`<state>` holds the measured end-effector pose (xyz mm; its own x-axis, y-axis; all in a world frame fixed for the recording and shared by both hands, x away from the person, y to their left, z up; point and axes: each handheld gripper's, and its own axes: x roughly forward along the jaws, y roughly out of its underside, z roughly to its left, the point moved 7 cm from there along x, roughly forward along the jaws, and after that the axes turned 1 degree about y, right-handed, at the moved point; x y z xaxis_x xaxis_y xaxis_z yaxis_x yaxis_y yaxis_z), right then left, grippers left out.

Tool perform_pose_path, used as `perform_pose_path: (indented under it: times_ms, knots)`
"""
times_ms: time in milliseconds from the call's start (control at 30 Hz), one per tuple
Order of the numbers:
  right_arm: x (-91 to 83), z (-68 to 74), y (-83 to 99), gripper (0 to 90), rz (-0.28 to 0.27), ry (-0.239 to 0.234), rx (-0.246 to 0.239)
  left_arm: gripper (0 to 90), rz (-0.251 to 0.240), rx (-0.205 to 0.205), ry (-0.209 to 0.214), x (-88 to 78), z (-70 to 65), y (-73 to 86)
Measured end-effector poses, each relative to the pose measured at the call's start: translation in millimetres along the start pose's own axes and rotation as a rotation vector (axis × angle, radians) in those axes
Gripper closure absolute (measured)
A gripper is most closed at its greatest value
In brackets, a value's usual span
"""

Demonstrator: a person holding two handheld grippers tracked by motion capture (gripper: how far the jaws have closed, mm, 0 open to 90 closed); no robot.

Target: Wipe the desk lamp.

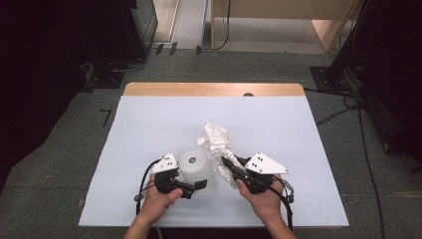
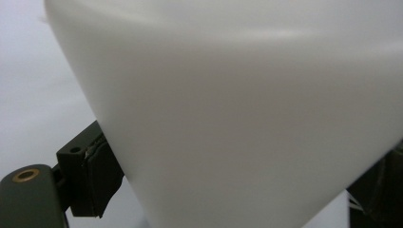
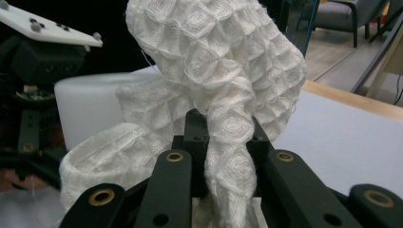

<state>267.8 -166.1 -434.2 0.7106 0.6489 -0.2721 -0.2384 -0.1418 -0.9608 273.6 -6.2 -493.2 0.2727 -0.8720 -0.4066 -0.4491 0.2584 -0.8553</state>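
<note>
High view: left gripper (image 1: 199, 185) jaws grasp the white cup (image 1: 195, 168) near the table's (image 1: 149, 129) front edge; cloth (image 1: 219, 144) just right of cup.
Left gripper view: cup (image 2: 247, 114) clamped between jaws.
Right gripper view: right gripper (image 3: 228, 142) jaws clenched on cloth (image 3: 223, 80), cup (image 3: 90, 109) behind.

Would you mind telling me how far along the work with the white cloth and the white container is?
Done: both things are gripped. The left gripper is clamped on the white container, which stands on the table. The right gripper pinches the waffle-weave cloth.

In hand: the cloth hangs bunched against the container's side.

Left: probably wiping or wrapping the container; neither shows yet.
</note>
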Motion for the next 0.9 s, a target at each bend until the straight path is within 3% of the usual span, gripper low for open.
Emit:
perform_pose_path:
  times_ms: [167, 367, 700, 800, 900]
  knots:
    - [-1.3, 8.5, -4.4, 78.0, -0.023, -0.010, -0.005, 7.8, 0.031, 0.008, 0.025, 9.1, -6.5, 2.7]
    - [8.5, 18.2, 7.4, 78.0, 0.023, -0.037, -0.027, 7.8, -0.031, -0.051, 0.056, -2.6, -1.1, -7.6]
    - [26.7, 31.2, 33.9, 78.1, 0.140, -0.099, -0.060, 7.8, -0.140, -0.122, 0.013, -35.3, 20.5, -21.8]
    - [28.0, 34.0, 35.3, 78.1, 0.149, -0.108, -0.067, 7.8, -0.146, -0.128, 0.006, -38.5, 23.4, -22.0]
    - [26.2, 33.4, 31.8, 78.2, 0.135, -0.101, -0.068, 7.8, -0.121, -0.113, 0.002, -34.0, 20.9, -20.1]
